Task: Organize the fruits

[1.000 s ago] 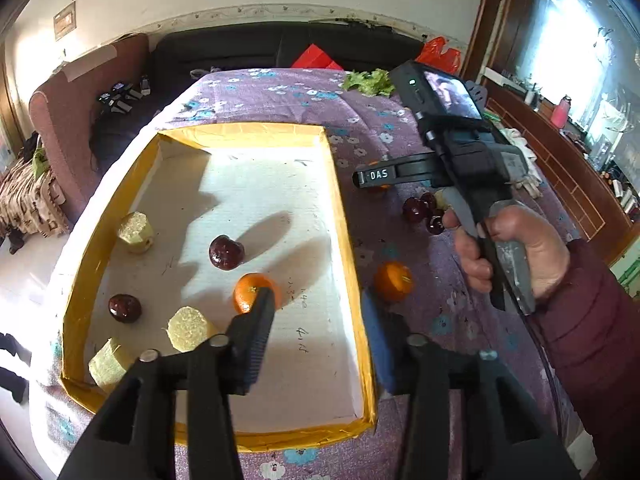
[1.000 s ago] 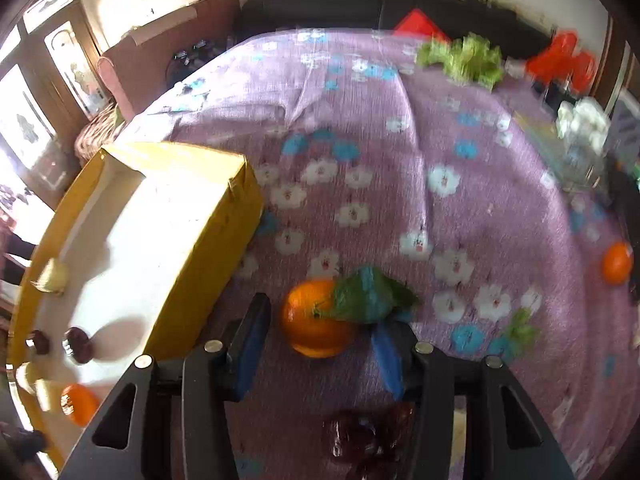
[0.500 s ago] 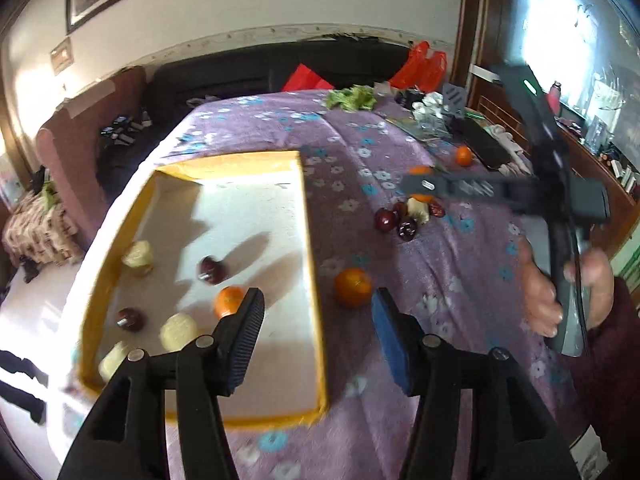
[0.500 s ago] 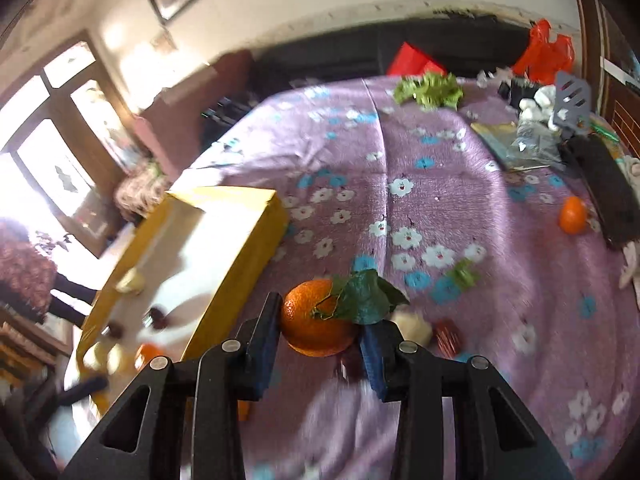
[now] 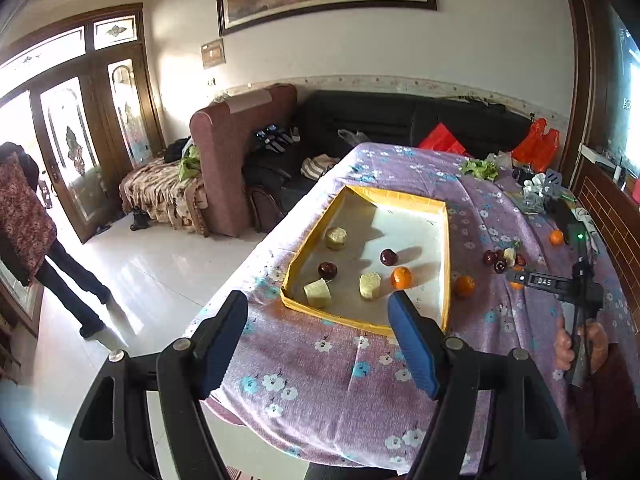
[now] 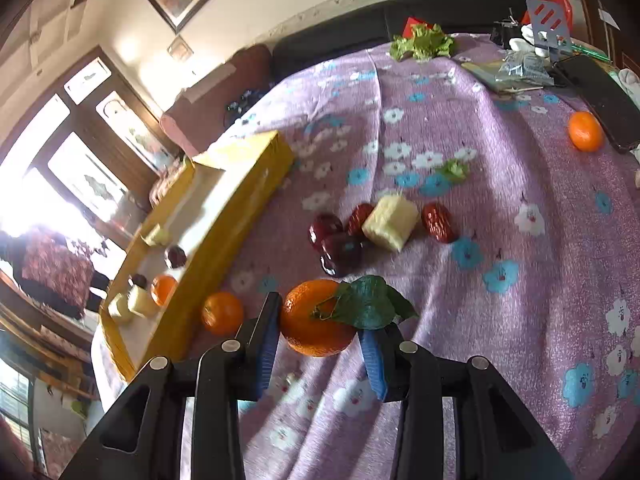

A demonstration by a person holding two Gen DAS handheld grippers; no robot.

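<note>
A yellow-rimmed tray on the purple flowered cloth holds an orange, two dark red fruits and three pale chunks. My left gripper hovers above the near table edge, short of the tray; its jaws are opening with nothing between them. My right gripper is shut on a leafy orange, held above the cloth right of the tray. Loose on the cloth lie another orange, dark red fruits, a pale chunk and a far orange.
Lettuce, a black phone and small clutter sit at the far right of the table. A person stands on the tiled floor at the left. An armchair and a dark sofa stand beyond the table.
My left gripper has drawn back and up from over the tray, and its jaws have widened. My right gripper closed on the leafy orange and lifted it off the cloth.
</note>
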